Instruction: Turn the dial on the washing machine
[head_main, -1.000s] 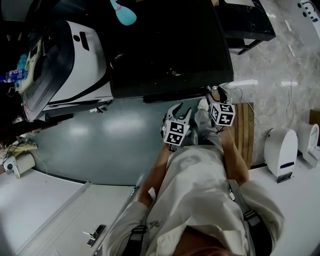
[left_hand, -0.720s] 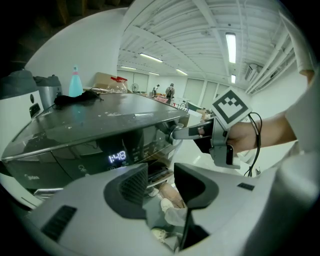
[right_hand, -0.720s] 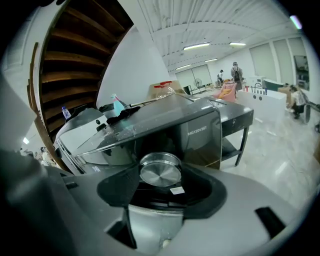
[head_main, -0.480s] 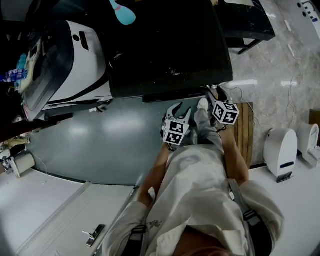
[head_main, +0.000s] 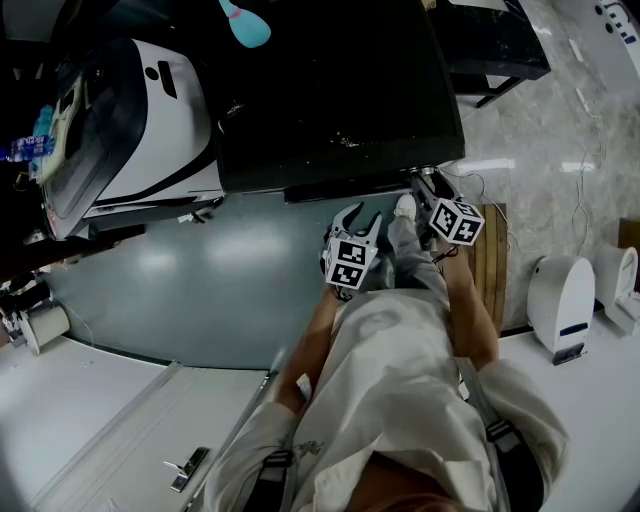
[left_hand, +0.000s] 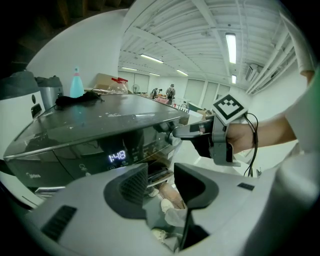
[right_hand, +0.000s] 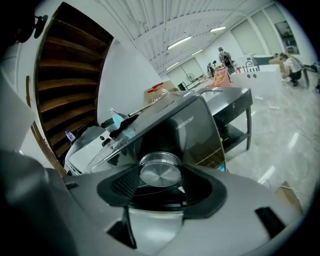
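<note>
Right claw (right_hand: 161, 184) hugs the dial (right_hand: 160, 170) at two o'clock so we can twist it; left claw (left_hand: 160, 182) hangs wide, empty.

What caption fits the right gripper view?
Right gripper fingers pinching the silver dial on the washing machine.

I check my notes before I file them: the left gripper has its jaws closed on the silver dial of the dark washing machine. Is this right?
Not the left one. The right gripper has its jaws closed on the silver dial of the dark washing machine, as the right gripper view shows. The left gripper is open and holds nothing.
</note>
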